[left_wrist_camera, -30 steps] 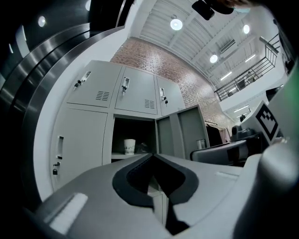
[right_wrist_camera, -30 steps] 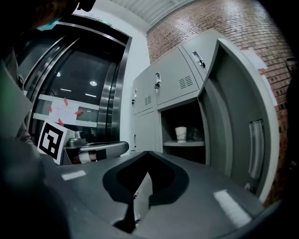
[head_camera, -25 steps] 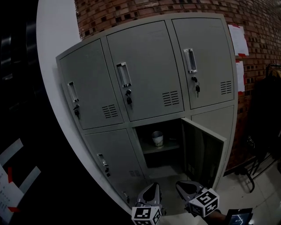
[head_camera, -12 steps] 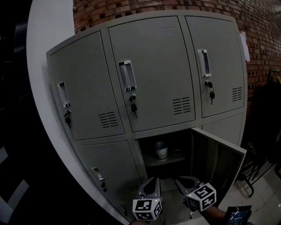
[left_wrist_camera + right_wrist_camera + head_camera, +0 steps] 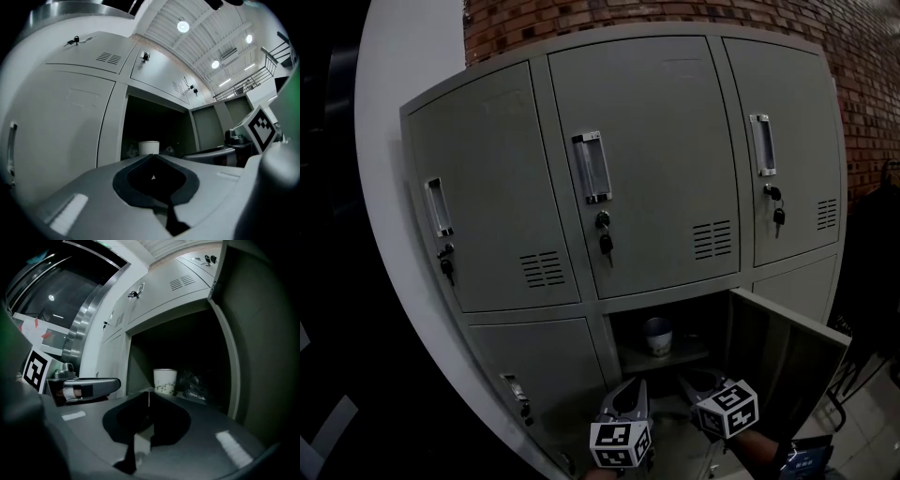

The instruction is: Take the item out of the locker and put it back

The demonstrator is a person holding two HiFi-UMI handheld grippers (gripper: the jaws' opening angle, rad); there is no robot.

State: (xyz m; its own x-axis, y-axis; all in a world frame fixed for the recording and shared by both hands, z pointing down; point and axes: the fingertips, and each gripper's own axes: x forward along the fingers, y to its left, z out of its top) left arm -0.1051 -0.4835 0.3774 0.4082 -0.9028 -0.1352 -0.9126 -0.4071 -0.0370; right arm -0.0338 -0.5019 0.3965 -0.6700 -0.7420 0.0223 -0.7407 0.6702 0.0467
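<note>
A white paper cup (image 5: 657, 336) with a faint leaf print stands on the shelf inside the open lower middle compartment of the grey locker (image 5: 637, 159). Both gripper views show the cup (image 5: 149, 147) (image 5: 165, 380) straight ahead, beyond the jaw tips. My left gripper (image 5: 635, 385) and right gripper (image 5: 690, 380) are side by side just in front of that opening, short of the cup. The jaws of each are shut with nothing between them. Seen from its own camera, the left gripper (image 5: 152, 155) points at the compartment, and so does the right gripper (image 5: 149, 392).
The compartment's door (image 5: 787, 361) hangs open to the right of my right gripper. Something dark and crumpled (image 5: 194, 385) lies beside the cup on the shelf. The other locker doors are closed, with keys in their locks. A brick wall (image 5: 862, 56) rises behind; a white pillar (image 5: 403, 56) stands left.
Both grippers and my head have moved toward the locker, which fills more of the view. The cup and open compartment now sit closer to the jaw tips. Both grippers stay shut.
</note>
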